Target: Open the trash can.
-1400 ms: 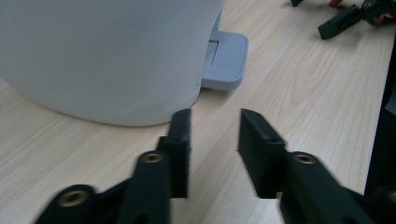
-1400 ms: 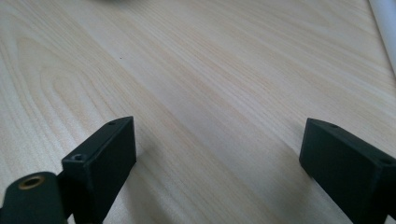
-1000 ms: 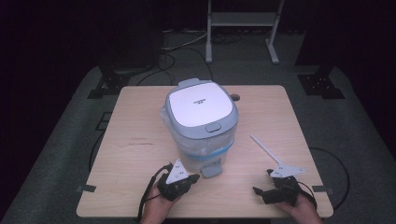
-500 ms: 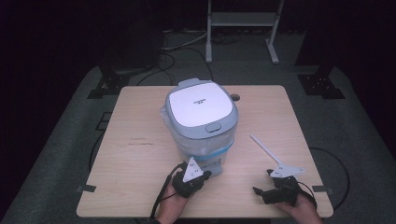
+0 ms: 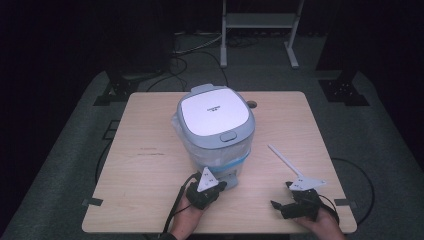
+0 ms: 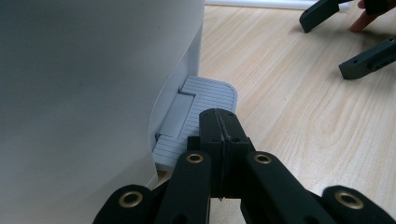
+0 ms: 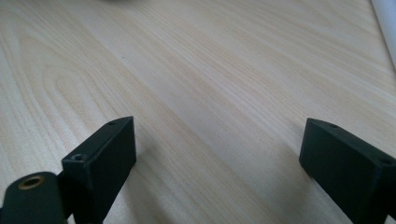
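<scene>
Since a second ago, the left gripper (image 5: 212, 186) has slid rightward along the near table edge to the foot of the rice cooker (image 5: 216, 130); the right gripper (image 5: 292, 199) has kept its place.

High view: the white-lidded cooker stands upright near the middle of the wooden table (image 5: 145, 175). Its small ridged tab (image 5: 227, 179) — a flat pedal-like piece at the base of the near side — sits directly ahead of the left gripper's tip. The right gripper rests well apart, toward the near right corner, beside a thin white stick (image 5: 284, 161) lying diagonally. The left hand is far the nearer of the two.

Left gripper view: the jaws are pressed together with nothing between them, their joined tip hovering just over or touching the ridged tab (image 6: 205, 100) — which cannot be told. The cooker's curved wall (image 6: 93, 84) rises at left. The tab's long axis runs away from the tip, along the wall.

Right gripper view: the jaws stand wide apart over bare table (image 7: 210, 84), holding nothing.
</scene>
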The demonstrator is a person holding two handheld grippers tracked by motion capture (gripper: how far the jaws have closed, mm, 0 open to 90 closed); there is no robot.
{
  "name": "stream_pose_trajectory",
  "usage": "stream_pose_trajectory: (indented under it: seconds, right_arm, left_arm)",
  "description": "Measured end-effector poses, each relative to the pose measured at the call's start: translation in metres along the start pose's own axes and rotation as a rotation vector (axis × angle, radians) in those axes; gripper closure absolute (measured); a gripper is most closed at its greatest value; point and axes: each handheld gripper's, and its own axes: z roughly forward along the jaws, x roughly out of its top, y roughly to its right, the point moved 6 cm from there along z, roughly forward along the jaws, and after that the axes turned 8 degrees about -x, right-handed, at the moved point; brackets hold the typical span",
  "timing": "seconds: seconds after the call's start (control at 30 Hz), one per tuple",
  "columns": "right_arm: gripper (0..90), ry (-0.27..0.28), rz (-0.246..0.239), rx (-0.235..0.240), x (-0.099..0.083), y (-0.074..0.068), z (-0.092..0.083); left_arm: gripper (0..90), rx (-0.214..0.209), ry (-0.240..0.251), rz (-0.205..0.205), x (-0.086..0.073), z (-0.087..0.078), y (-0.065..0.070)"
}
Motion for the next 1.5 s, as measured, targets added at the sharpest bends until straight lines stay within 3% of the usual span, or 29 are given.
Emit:
stream_pose_trajectory:
  seconds: [0.4, 1.5]
  right_arm:
    - [9.5, 0.000, -0.001, 0.001, -0.0001, -0.0001, 0.0000]
    - [9.5, 0.000, -0.002, 0.002, -0.0001, -0.0001, 0.0000]
  left_arm:
    - [90.0, 0.012, 0.005, 0.022, -0.0027, 0.0012, 0.0015]
    - [90.0, 0.030, -0.007, 0.035, -0.0091, 0.0061, 0.0045]
